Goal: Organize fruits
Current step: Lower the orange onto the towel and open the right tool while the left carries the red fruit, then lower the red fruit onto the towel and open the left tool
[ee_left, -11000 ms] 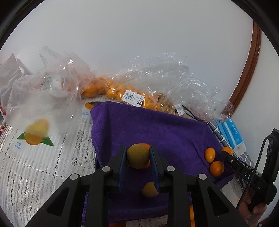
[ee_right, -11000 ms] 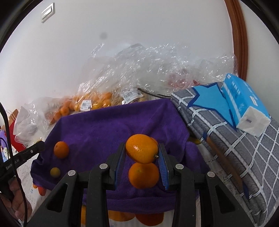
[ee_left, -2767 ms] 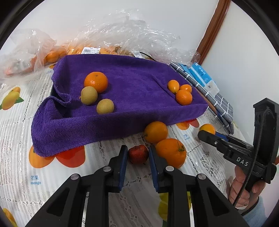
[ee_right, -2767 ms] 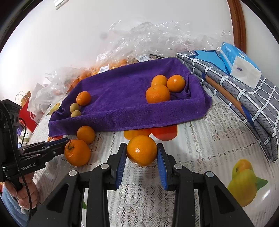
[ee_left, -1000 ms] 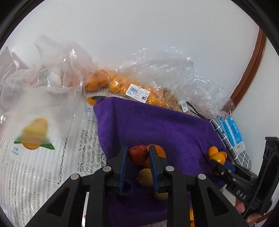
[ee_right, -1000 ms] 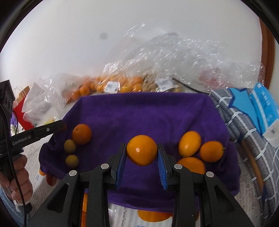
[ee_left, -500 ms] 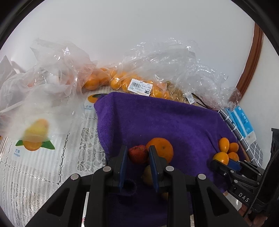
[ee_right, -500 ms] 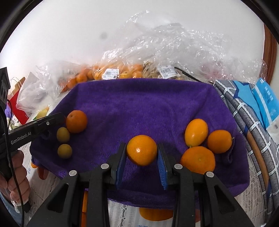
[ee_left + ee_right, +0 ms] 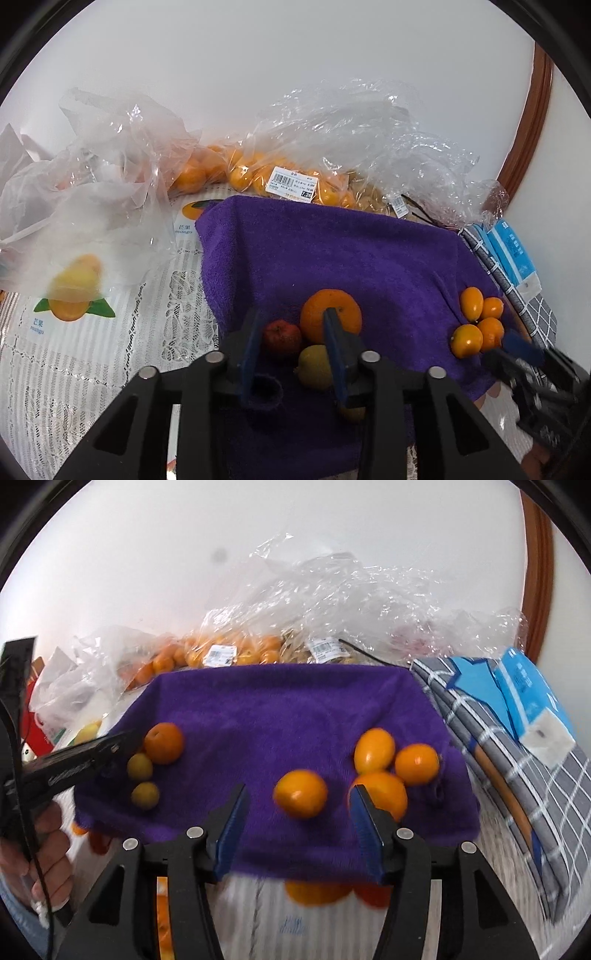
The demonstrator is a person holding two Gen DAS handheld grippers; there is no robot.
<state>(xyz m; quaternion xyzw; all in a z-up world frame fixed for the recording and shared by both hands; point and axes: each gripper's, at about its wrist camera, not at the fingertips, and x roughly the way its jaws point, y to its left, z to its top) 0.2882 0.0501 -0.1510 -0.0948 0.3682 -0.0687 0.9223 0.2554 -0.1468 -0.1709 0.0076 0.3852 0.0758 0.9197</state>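
Note:
A purple towel lies on the table, also in the right wrist view. My left gripper is open over its near left part. A small red fruit lies loose between the fingers, beside a big orange and a yellow-green fruit. My right gripper is open. An orange lies loose on the towel between its fingers, left of three oranges. Two yellow-green fruits and an orange lie at the towel's left.
Clear plastic bags of oranges lie behind the towel against the white wall. A blue tissue pack rests on a grey checked cloth at the right. More oranges lie on the lace tablecloth in front of the towel.
Both grippers have opened. The red fruit now lies free on the towel between the left fingers. The orange now lies free on the towel between the right fingers.

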